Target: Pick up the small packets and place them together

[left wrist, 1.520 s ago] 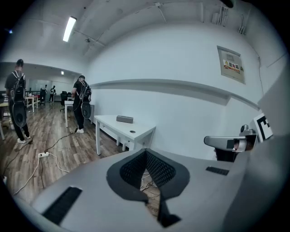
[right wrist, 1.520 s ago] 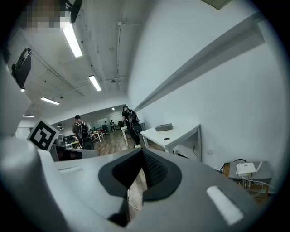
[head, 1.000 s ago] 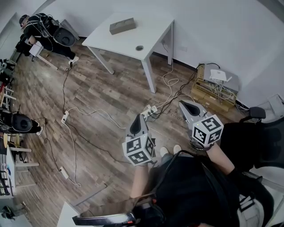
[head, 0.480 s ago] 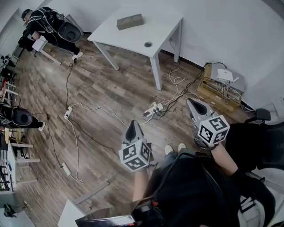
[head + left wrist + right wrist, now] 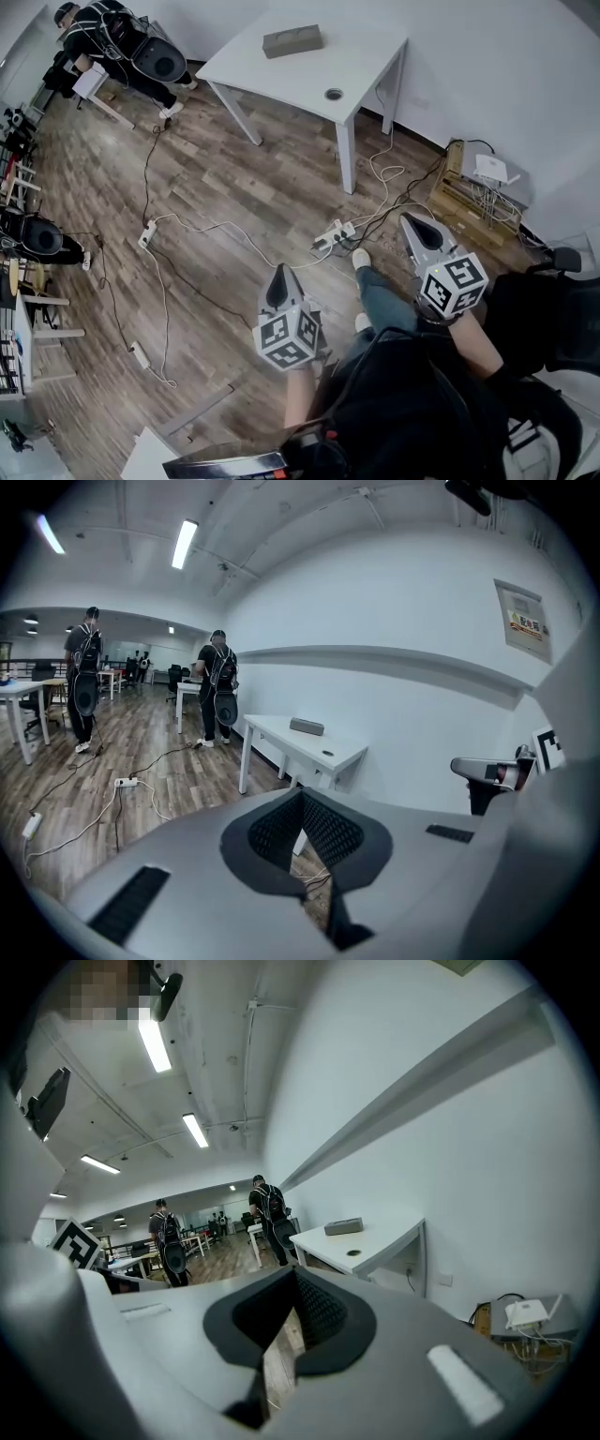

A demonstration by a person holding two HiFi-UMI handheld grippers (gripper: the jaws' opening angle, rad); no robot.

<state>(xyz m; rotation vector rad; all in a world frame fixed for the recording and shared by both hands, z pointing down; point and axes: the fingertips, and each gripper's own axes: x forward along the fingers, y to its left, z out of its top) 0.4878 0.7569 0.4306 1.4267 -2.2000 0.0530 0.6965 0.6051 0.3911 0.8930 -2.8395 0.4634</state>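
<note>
No small packets show in any view. My left gripper [image 5: 279, 275] is held over the wooden floor, jaws shut and empty; the left gripper view shows its pads [image 5: 302, 795] together. My right gripper [image 5: 413, 226] is to its right, also shut and empty, pads [image 5: 295, 1275] meeting. Both point toward a white table [image 5: 309, 70] at the far wall, several steps away. A grey oblong box [image 5: 292, 40] lies on that table, also visible as the box [image 5: 307, 727] in the left gripper view and the box [image 5: 344, 1227] in the right gripper view.
White cables and a power strip [image 5: 335, 234] cross the floor between me and the table. A cardboard box with a router [image 5: 476, 183] sits by the wall at right. A black chair [image 5: 553, 314] is beside me. A person [image 5: 117, 37] stands at the far left. My own leg [image 5: 375, 291] is stepping forward.
The view has advanced toward the white table, which sits lower and further right in frame. A leg has swung forward between the grippers. Both grippers stay shut.
</note>
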